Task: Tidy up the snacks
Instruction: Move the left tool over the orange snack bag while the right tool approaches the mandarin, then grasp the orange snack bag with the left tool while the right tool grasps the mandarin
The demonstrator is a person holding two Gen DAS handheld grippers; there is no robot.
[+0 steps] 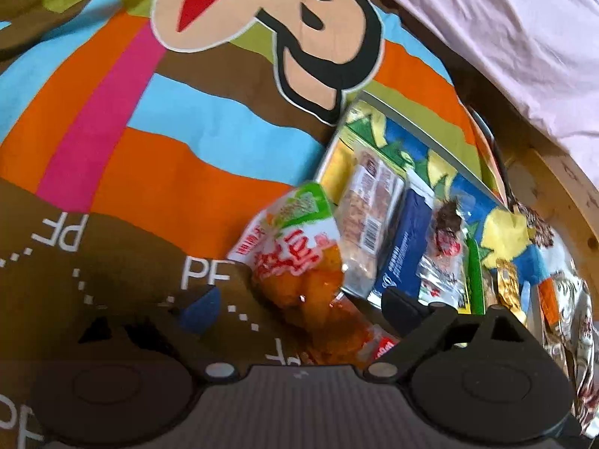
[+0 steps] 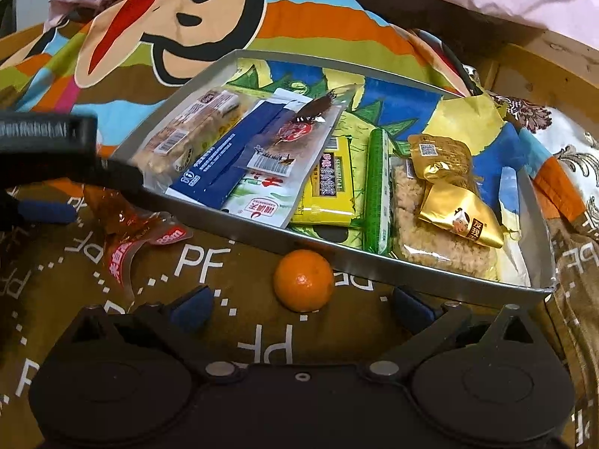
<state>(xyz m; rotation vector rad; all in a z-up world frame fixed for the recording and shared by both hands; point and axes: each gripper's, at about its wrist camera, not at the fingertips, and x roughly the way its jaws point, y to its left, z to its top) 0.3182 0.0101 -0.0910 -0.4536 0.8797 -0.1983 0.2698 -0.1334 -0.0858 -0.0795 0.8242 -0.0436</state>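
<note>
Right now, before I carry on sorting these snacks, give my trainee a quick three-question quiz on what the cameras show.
1. True or false: the orange lies inside the metal tray.
2. Which snack lies between the fingers of the left hand-held gripper? A) gold packet B) orange-red packet C) blue packet
3. Fill in: the right hand-held gripper is ____, with nothing gripped.

Key: 1 false, it sits on the patterned cloth just outside the tray's near wall. 2 B. 3 open.
</note>
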